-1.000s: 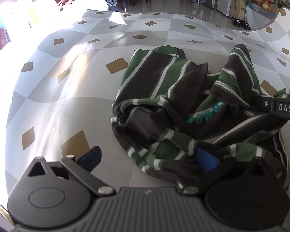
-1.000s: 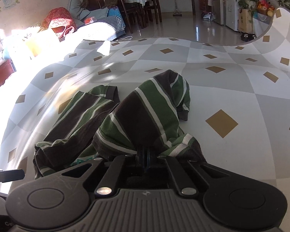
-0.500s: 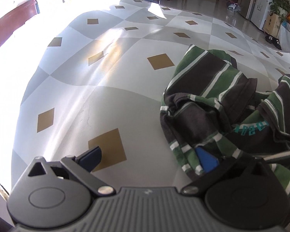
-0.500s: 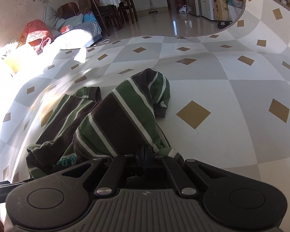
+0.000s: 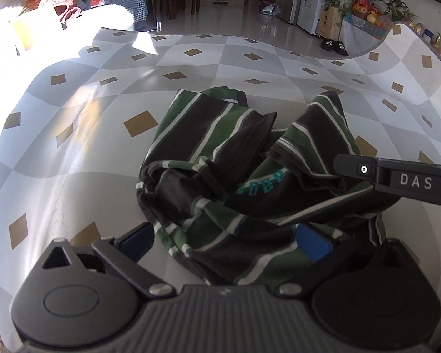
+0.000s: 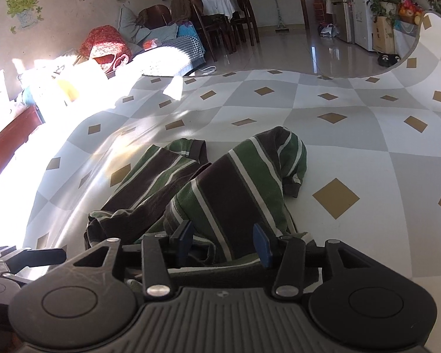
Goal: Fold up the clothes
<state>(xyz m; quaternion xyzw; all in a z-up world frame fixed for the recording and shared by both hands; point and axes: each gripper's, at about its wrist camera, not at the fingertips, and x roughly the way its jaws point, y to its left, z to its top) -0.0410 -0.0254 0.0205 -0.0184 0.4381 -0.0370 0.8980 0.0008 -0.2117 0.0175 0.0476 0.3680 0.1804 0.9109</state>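
Striped shirt (image 5: 238, 170), green and dark with thin white lines, lies crumpled in a heap on my checked table cover (image 5: 82, 153), straight ahead of both grippers and partly under them. My left gripper (image 5: 225, 242) stands with its jaws spread wide; the near hem of the shirt sits between its blue pads (image 5: 313, 242), the right pad against the cloth and the left pad resting clear of it on the bare cover, so nothing is pinched there. My right gripper (image 6: 225, 239) has just been opening its jaws: a raised fold of the shirt is between the two blue pads (image 6: 261, 245), and I see a gap at each side, so the cloth looks let go rather than gripped. From the left wrist view, the right gripper's black arm (image 5: 397, 178) reaches in from the right, over the shirt. Teal lettering (image 5: 263, 182) shows in a crease just ahead of my left gripper
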